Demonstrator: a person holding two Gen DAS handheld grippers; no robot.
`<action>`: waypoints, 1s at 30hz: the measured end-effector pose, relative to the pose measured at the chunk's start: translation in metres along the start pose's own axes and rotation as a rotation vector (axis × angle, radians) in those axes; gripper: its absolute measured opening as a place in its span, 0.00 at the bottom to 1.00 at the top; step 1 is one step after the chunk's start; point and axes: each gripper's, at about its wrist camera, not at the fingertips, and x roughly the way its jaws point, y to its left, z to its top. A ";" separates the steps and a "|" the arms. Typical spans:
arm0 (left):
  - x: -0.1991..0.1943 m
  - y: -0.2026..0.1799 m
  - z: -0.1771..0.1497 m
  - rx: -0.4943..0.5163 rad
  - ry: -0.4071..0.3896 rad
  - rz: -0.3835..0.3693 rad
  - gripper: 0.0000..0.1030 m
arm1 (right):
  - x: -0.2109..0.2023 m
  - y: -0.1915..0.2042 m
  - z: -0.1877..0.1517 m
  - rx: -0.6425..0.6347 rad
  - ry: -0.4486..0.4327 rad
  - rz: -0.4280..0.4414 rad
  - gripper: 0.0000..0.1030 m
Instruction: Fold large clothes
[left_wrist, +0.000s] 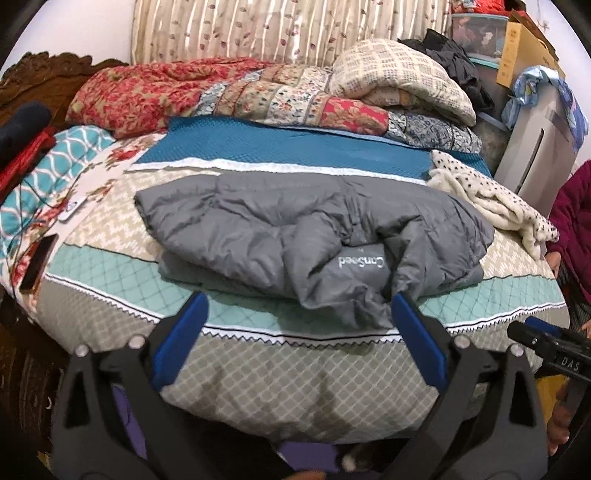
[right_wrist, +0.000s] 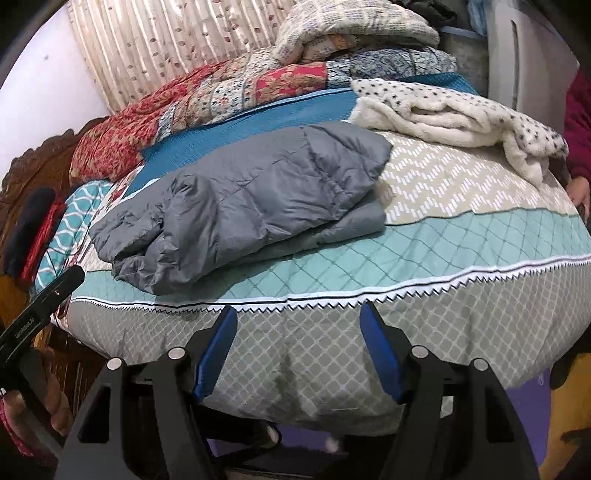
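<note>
The grey puffer jacket (left_wrist: 295, 236) lies folded in a bundle at the bed's (left_wrist: 122, 273) centre, at 12 o'clock from both tools. The left tool (left_wrist: 297, 314) and right tool (right_wrist: 297, 325) hover spread and empty at the near edge. A white dotted blanket (left_wrist: 491, 199) lies at 2 o'clock.

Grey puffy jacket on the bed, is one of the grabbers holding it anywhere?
No. The left gripper and right gripper are both open and empty; the grey jacket just lies on the bed.
</note>
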 end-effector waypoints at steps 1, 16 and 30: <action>0.001 0.002 0.000 -0.004 0.002 0.009 0.93 | 0.001 0.002 0.002 -0.006 -0.001 0.003 0.66; 0.018 -0.004 0.009 0.026 0.042 0.033 0.93 | 0.023 0.002 0.005 -0.013 0.045 0.014 0.66; 0.018 -0.003 0.021 0.067 0.035 0.081 0.94 | 0.019 0.005 0.013 -0.011 0.037 0.038 0.66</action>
